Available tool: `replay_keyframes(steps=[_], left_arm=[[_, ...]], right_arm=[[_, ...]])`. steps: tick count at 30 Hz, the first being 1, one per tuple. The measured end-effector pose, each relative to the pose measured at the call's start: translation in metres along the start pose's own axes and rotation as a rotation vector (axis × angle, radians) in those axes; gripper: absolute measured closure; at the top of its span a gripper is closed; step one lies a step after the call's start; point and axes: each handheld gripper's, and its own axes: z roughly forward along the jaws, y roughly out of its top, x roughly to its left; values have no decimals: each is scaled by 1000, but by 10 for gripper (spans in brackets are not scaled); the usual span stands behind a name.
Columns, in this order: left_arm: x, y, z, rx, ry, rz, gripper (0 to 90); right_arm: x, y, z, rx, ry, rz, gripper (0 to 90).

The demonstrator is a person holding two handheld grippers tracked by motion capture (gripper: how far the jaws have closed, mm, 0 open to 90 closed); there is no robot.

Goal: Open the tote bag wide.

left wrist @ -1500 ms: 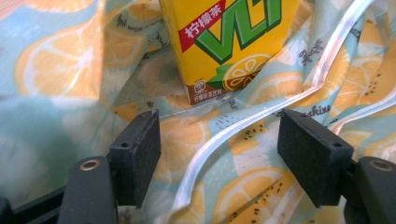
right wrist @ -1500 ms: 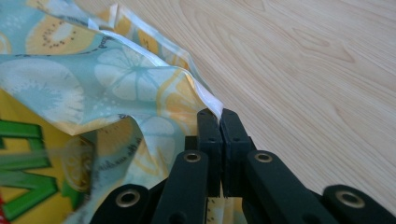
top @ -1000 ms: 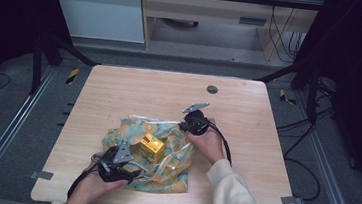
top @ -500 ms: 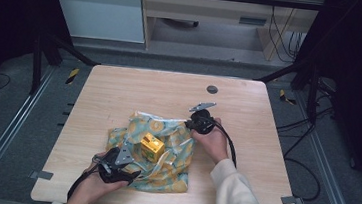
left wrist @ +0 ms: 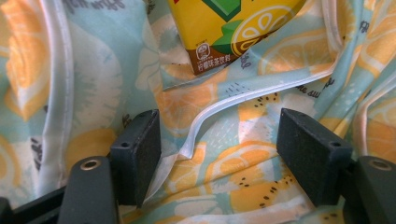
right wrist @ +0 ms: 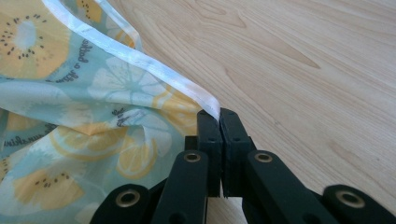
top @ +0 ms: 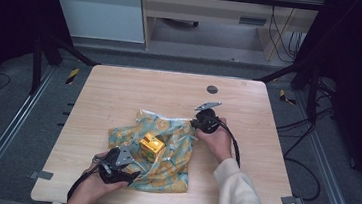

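A light-blue cloth [top: 171, 156] printed with orange and lemon slices lies crumpled on the wooden table [top: 119, 91]. A yellow drink carton [top: 150, 145] sits on its middle. At the cloth's near-left edge my left gripper [top: 134, 171] stands open. In the left gripper view its jaws [left wrist: 217, 140] straddle a fold with a white hem [left wrist: 243, 95], the pads apart from it, and the carton [left wrist: 224, 28] lies just beyond. My right gripper [top: 195, 123] is at the cloth's far-right corner. The right gripper view shows it [right wrist: 219, 119] shut on the hemmed corner of the cloth [right wrist: 70, 107].
A small dark round disc [top: 212, 89] is set into the table near its far edge. Bare wood [right wrist: 303, 70] stretches right of the cloth and beyond it. Black frame legs stand at the far corners and cables [top: 305, 144] lie on the floor to the right.
My right gripper has drifted slightly to the right with the cloth corner, drawing that side outward. The left gripper has stayed in place with its jaws unchanged.
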Motion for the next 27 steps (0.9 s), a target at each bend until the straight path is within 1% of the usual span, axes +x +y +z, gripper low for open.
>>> replay_keyframes(steps=[1, 4, 6, 7, 8, 10, 11, 13, 14, 15, 16, 17, 19, 20, 22, 24, 25, 26, 27], left_arm=[[0, 0, 0, -2, 2, -1, 305], [0, 0, -1, -1, 15, 4, 307], [0, 0, 0, 0, 12, 2, 305], [0, 0, -1, 0, 12, 3, 303], [0, 1, -1, -1, 11, 3, 302], [1, 2, -4, -32, 16, -7, 302], [1, 3, -6, -41, 16, -10, 304], [2, 4, -10, -77, 21, -17, 308], [3, 5, -13, -95, 22, -16, 310], [3, 6, -17, -114, 25, -17, 313], [4, 7, -22, -142, 28, -23, 320], [4, 7, -24, -161, 29, -31, 325], [6, 8, -32, -209, 38, -44, 340], [8, 9, -36, -221, 49, -50, 339], [12, 9, -43, -253, 92, -74, 321], [18, 9, -53, -291, 158, -102, 317], [21, 10, -57, -325, 190, -117, 306], [24, 11, -60, -341, 223, -118, 300], [28, 13, -61, -342, 254, -127, 295]], right_arm=[[-1, 0, 0, 3, -4, -5, 889], [-3, -2, -1, 9, -7, 4, 880], [-4, -2, -2, 9, -4, 11, 836], [-3, -1, -3, -2, -2, 14, 802], [-2, 0, -6, -13, -5, 6, 771], [0, 3, -12, -30, 4, 5, 707], [3, 6, -16, -47, 5, -8, 664], [7, 10, -23, -68, -2, -20, 568], [10, 12, -27, -81, 4, -20, 536], [12, 14, -31, -88, 17, -22, 505], [15, 16, -35, -95, 19, -22, 475], [19, 18, -39, -101, 18, -28, 414], [24, 19, -45, -107, 27, -33, 361], [28, 19, -48, -104, 43, -36, 340], [38, 19, -54, -111, 53, -57, 305], [48, 17, -62, -115, 73, -72, 284], [53, 16, -66, -117, 75, -84, 265], [57, 14, -69, -114, 69, -97, 245], [61, 11, -71, -106, 59, -97, 221]])
